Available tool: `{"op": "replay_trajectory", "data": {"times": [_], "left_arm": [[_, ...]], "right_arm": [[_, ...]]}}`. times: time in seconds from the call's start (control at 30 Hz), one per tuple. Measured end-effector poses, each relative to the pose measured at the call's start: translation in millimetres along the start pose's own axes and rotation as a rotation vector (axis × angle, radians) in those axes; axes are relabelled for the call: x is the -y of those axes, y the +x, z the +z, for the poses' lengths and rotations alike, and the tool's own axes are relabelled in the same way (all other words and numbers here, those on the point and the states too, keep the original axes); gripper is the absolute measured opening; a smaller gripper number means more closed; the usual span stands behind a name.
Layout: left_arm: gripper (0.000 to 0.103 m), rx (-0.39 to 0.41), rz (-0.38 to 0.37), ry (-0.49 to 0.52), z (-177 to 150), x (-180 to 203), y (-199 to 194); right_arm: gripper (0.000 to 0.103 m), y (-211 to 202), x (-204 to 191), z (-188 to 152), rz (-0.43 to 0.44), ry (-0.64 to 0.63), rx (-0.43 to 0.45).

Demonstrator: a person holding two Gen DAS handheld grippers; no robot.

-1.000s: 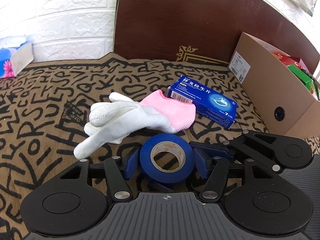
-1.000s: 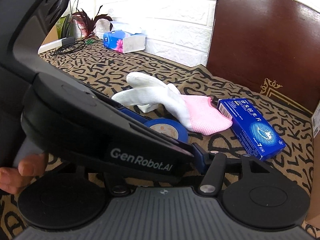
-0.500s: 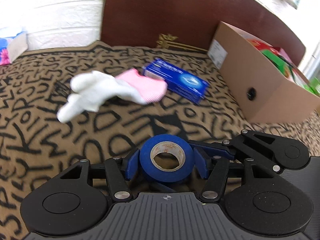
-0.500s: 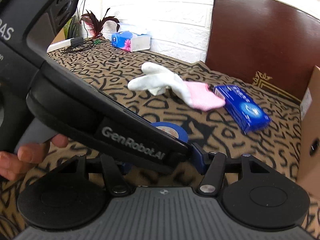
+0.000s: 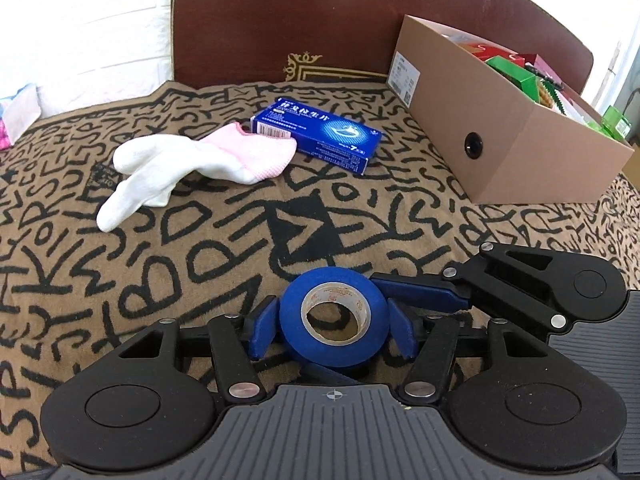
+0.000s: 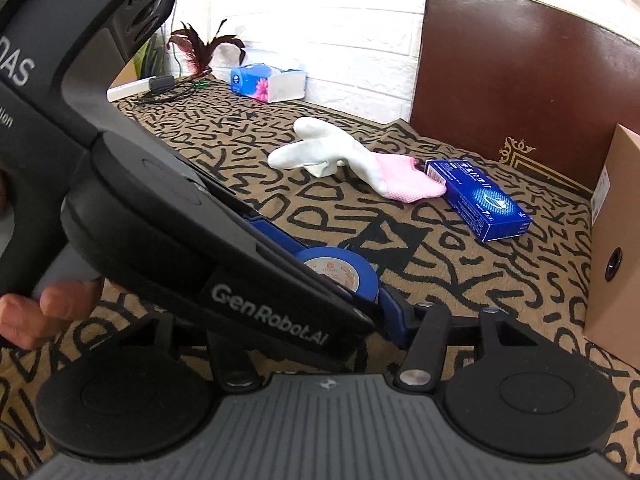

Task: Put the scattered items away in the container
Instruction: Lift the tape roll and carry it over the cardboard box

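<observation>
Overhead, left tongs (image 5: 334,322) tilted downward, clenched on blue tape roll (image 5: 334,322), right tongs' state unclear.

A home: patterned tablecloth (image 5: 200,248); tissue box (image 6: 267,83); white brick wall (image 6: 340,32)

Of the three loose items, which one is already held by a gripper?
The blue tape roll, clamped in the left gripper. The sock and blue medicine box lie untouched on the cloth.

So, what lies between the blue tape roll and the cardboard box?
In the left wrist view, only bare patterned cloth lies between the blue tape roll, held in the left gripper, and the cardboard box.
</observation>
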State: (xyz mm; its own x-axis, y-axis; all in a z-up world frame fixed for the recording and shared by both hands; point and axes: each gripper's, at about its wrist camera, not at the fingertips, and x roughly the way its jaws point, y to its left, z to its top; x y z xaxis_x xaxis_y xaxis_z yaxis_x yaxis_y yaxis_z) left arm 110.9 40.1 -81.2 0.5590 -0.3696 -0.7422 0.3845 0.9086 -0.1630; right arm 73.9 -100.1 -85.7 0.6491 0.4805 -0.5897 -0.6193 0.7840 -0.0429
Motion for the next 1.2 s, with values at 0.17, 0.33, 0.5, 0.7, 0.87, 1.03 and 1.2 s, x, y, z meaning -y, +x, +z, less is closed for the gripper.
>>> {"op": "replay_trajectory", "data": {"times": [0.17,0.33,0.5,0.7,0.87,1.03,1.2], "left_arm": [[0.061,-0.002,0.007,0.003,-2.6,10.3,-3.6],[0.061,0.013,-0.003,0.011,0.3,24.9,-11.3],[0.061,0.063,-0.010,0.054,14.3,51.3,-26.9],[0.061,0.158,-0.010,0.166,42.7,97.7,-49.0],[0.061,0.218,-0.048,0.229,74.9,135.1,-56.5],[0.061,0.250,-0.081,0.296,104.5,172.3,-48.6],[0.061,0.241,-0.162,0.329,131.4,201.7,-27.8]], "right_arm": [[0.063,-10.2,0.8,-4.0,0.001,0.021,0.002],[0.063,-27.1,4.4,-5.8,-0.018,0.024,0.023],[0.063,-54.4,13.9,0.3,-0.065,0.015,0.073],[0.063,-96.8,36.4,13.1,-0.152,0.015,0.157],[0.063,-130.2,62.8,22.0,-0.240,0.023,0.224],[0.063,-151.1,93.2,25.2,-0.317,0.047,0.262],[0.063,-166.4,125.9,20.5,-0.391,0.076,0.273]]}}
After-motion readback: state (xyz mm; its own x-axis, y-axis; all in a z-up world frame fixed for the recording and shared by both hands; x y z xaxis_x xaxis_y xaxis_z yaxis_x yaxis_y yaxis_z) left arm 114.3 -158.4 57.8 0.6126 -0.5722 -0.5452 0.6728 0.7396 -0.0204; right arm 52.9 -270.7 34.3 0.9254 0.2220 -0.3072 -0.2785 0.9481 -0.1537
